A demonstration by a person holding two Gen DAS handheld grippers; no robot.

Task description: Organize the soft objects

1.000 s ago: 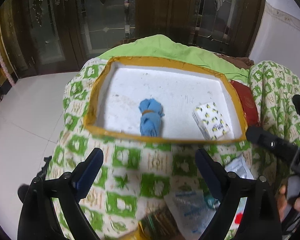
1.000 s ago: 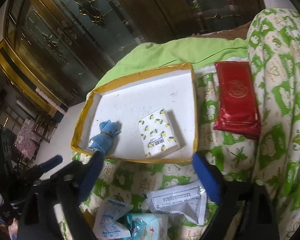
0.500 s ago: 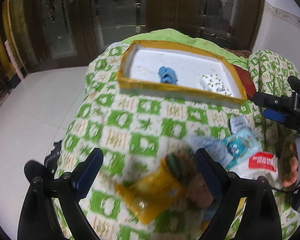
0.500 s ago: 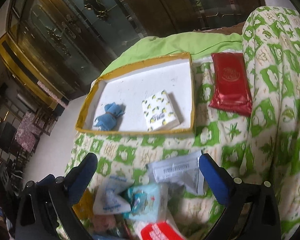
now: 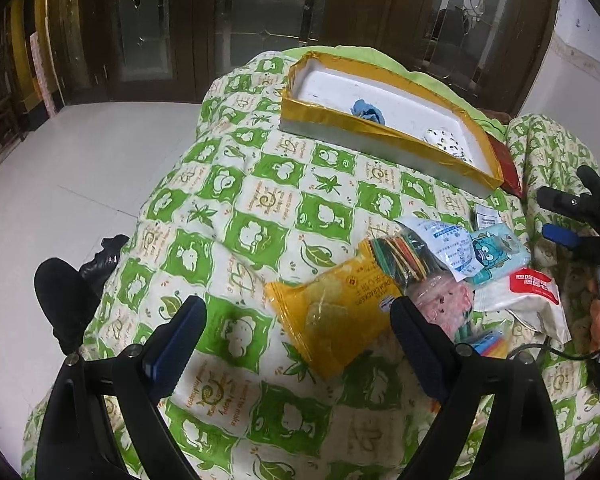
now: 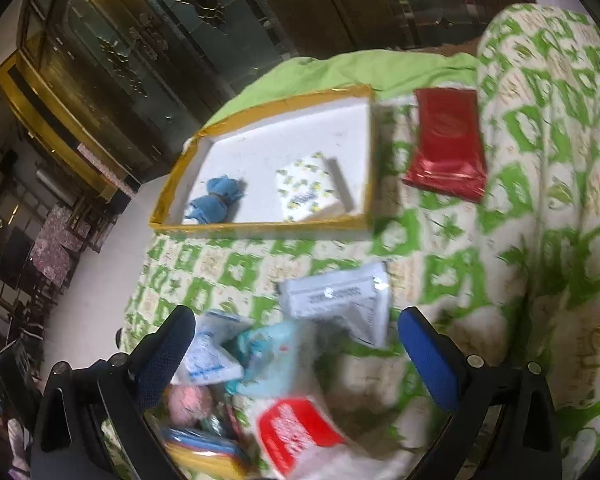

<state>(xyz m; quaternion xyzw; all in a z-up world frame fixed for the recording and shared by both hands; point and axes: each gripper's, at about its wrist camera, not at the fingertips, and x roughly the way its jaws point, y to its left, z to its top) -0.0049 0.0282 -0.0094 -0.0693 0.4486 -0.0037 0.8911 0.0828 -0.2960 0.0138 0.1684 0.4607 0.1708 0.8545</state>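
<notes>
A white foam tray with a yellow taped rim (image 5: 384,130) (image 6: 259,226) lies on the green-patterned quilt. In it are a blue cloth bundle (image 5: 367,110) (image 6: 215,202) and a lemon-print tissue pack (image 5: 446,140) (image 6: 306,188). My left gripper (image 5: 300,340) is open and empty above a yellow snack bag (image 5: 336,312). My right gripper (image 6: 295,348) is open and empty above a pile of packets: a light-blue cartoon pack (image 5: 494,250) (image 6: 271,354), a red-and-white pack (image 5: 532,290) (image 6: 295,436) and a white sachet (image 6: 340,300).
A red pouch (image 6: 446,144) (image 5: 508,168) lies right of the tray. A pink packet (image 5: 446,300) and a bundle of coloured bands (image 5: 400,256) lie in the pile. The quilt's left edge drops to a white floor (image 5: 59,168). Dark wooden cabinets stand behind.
Both grippers have pulled back from the tray toward the near pile of packets. The left view has swung left and back, so the yellow snack bag now lies between its fingers.
</notes>
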